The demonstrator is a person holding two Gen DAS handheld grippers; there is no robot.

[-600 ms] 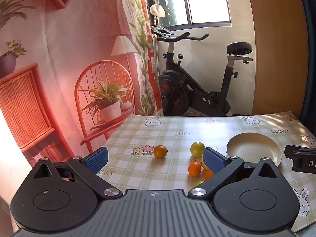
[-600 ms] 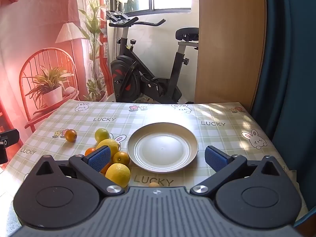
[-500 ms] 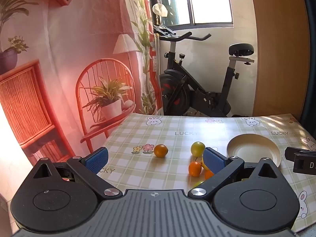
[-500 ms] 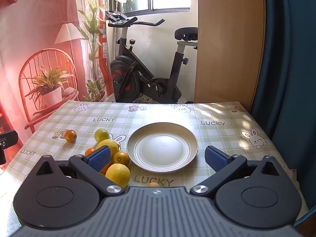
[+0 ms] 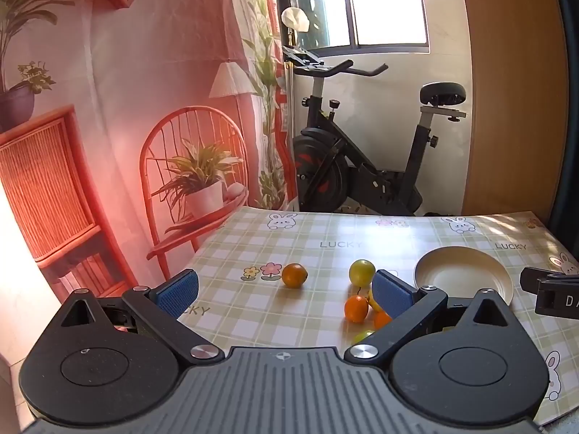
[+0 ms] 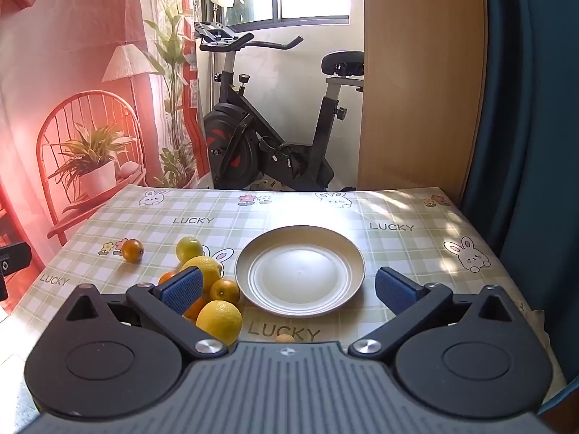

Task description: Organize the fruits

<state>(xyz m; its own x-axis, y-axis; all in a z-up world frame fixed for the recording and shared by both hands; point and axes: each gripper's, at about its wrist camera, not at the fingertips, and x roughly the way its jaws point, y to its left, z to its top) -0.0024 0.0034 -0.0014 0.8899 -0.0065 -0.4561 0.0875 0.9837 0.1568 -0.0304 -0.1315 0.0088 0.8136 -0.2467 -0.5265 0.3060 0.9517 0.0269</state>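
Barely anything has changed over the last half second: your left view has drifted a touch, the right one has sat still, and no fruit has shifted. So the job hasn't really started, and you've got a clean slate.

Biggest thing first, the table [image 6: 416,253] with its checked LUCKY cloth. On it the cream plate [image 6: 300,271] sits empty, just about centred ahead of your right gripper [image 6: 287,289], whose jaws are spread as wide as they go with nothing between them. Your left gripper [image 5: 284,289] is just as wide and just as empty, hanging above the near left part of the table.

Now the fruit, all bunched just left of the plate in the right view. Two big yellow ones, a near one [image 6: 219,322] and one behind it [image 6: 202,269], look bumpy-skinned and matte. A yellow-green one [image 6: 189,249] sits further back. Small oranges are tucked among them, one [image 6: 225,291] just beside the plate's rim. A lone orange [image 6: 132,250] sits apart to the left, by the flower print. A tiny one [image 6: 285,338] peeks out under your right gripper's body.

My guess is the plate is where it all goes, so any of the cluster would be an easy first grab.
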